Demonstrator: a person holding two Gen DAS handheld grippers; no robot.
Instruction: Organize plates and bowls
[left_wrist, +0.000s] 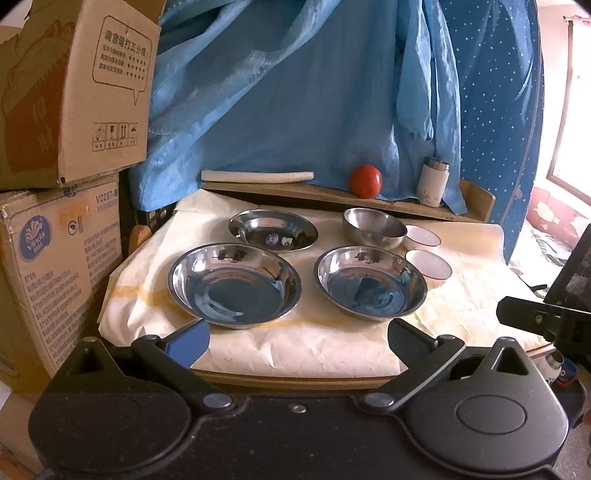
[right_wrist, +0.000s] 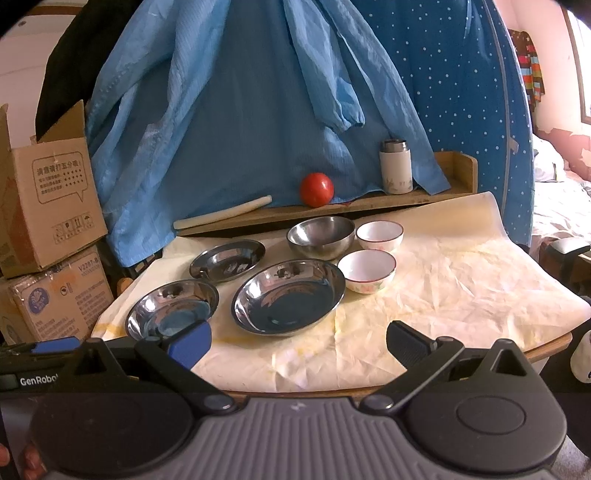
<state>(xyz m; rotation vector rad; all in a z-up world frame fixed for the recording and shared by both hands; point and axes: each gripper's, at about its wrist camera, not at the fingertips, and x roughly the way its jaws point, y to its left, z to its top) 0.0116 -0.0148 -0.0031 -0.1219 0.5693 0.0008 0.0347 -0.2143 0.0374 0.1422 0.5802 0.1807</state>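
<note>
Your largest readable things are the two stacked cardboard boxes (left_wrist: 62, 155) at the left: the lower one shows "V2287-B", the upper one a speech bubble of Chinese characters too small to read, and your left tool, seen at the right-wrist view's left edge, carries "GenRobo" before the frame cuts it off. Blue cloth (left_wrist: 295, 92) hangs behind the table (right_wrist: 546, 347), which is covered in wrinkled cream paper (right_wrist: 461, 280), with a wooden shelf (right_wrist: 454, 192) along its back holding a red ball (right_wrist: 316, 189), a white flask (right_wrist: 396, 166) and a pale rolled sheet (right_wrist: 221, 214). A bright window shows at the right. On the paper, two big steel plates sit side by side nearest you, the left plate (left_wrist: 234, 284) and the right plate (left_wrist: 370, 282), with a smaller steel plate (left_wrist: 273, 229) behind the left one. A steel bowl (left_wrist: 373, 228) stands behind the right plate, and two white bowls, the far one (left_wrist: 423, 236) and the near one (left_wrist: 428, 264), sit just to its right. Your left tongs (left_wrist: 297, 341) are spread wide and empty, near the table's front edge, just short of the big plates. Your right tongs (right_wrist: 297, 341) are also wide and empty, in front of the right plate.
</note>
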